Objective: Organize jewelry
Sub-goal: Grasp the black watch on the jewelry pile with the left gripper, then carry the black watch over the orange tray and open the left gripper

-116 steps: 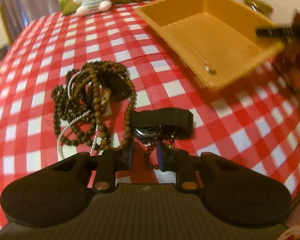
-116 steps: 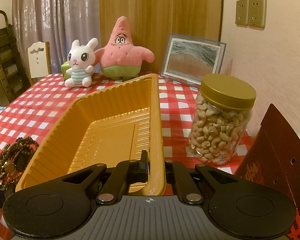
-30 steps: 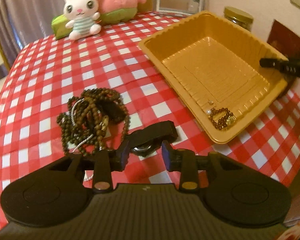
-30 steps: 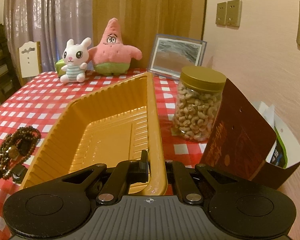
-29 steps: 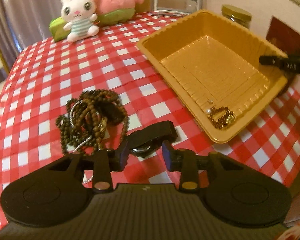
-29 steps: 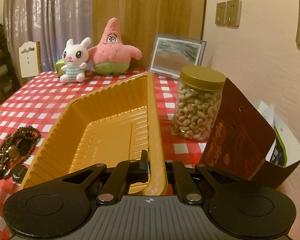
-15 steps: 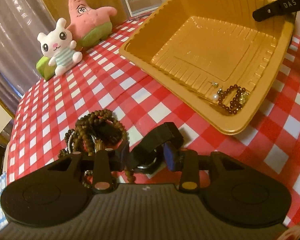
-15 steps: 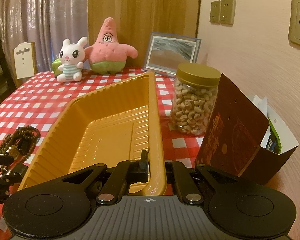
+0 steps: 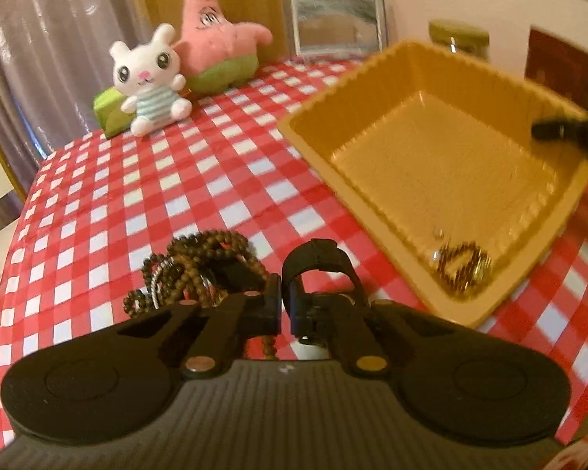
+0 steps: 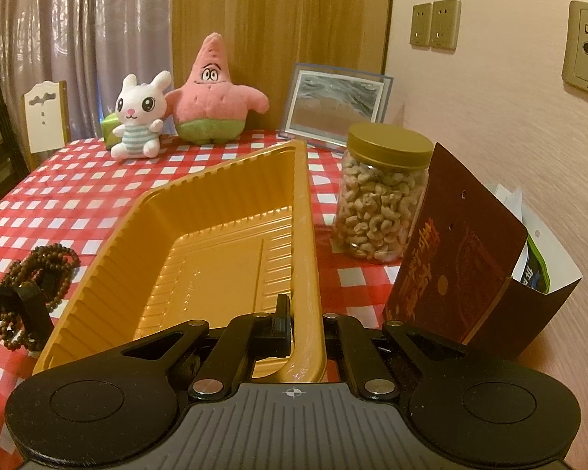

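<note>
In the left wrist view, the left gripper is seen with its fingers just closed on the black watch strap, whose loop arches up in front of the tips; the watch's case is hidden behind the fingers. A tangle of brown bead necklaces is heaped just left of the strap on the red-and-white checked table. To the right, the orange plastic tray is set on the table, and a small beaded bracelet is seen blurred in its near corner. The right gripper's finger is seen over the tray's far right rim. A white bunny plush and a pink starfish plush are placed at the table's far edge.

In the right wrist view, the right gripper is clamped on the near rim of the orange tray, one finger inside the wall and one outside. The bead necklaces are seen left of the tray, with the left gripper's tip beside them. A jar of cashews and a dark red paper bag are stood right of the tray.
</note>
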`<state>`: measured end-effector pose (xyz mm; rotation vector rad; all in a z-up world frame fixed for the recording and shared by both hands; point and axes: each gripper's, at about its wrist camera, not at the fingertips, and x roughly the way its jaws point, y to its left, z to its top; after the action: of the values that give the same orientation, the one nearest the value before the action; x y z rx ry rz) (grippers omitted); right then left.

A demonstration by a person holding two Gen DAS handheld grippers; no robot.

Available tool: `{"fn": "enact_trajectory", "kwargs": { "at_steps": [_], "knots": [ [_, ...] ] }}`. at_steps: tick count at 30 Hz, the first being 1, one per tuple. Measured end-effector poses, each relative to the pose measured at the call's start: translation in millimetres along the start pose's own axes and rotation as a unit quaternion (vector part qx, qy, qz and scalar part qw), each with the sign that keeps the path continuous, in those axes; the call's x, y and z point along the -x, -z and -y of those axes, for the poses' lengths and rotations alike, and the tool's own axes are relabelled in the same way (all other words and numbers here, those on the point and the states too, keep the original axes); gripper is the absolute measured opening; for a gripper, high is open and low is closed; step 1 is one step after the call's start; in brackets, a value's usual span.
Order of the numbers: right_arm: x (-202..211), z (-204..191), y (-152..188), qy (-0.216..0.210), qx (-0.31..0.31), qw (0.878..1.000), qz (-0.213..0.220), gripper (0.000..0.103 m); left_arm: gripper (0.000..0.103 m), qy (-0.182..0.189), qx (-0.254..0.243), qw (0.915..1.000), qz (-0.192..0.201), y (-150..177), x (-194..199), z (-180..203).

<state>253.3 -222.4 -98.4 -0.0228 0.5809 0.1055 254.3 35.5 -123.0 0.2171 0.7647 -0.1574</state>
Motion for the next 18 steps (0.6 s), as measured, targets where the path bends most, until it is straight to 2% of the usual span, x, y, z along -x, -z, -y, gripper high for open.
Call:
{"fn": "enact_trajectory", "kwargs": {
  "at_steps": [5,12,18],
  "knots": [
    [0,-1,0,0.000,0.001,1.000,0.000,0.004,0.004,0.004,0.019,0.9995,0.025,-17,14,-3],
    [-3,-2,-3,-0.001,0.005,1.000,0.003,0.004,0.004,0.039,0.039,0.9970,0.054,-48,19,5],
    [-5,-2,-6,-0.002,0.006,1.000,0.005,0.004,0.004,0.070,0.046,0.9957,0.040,-66,-1,20]
  ]
}}
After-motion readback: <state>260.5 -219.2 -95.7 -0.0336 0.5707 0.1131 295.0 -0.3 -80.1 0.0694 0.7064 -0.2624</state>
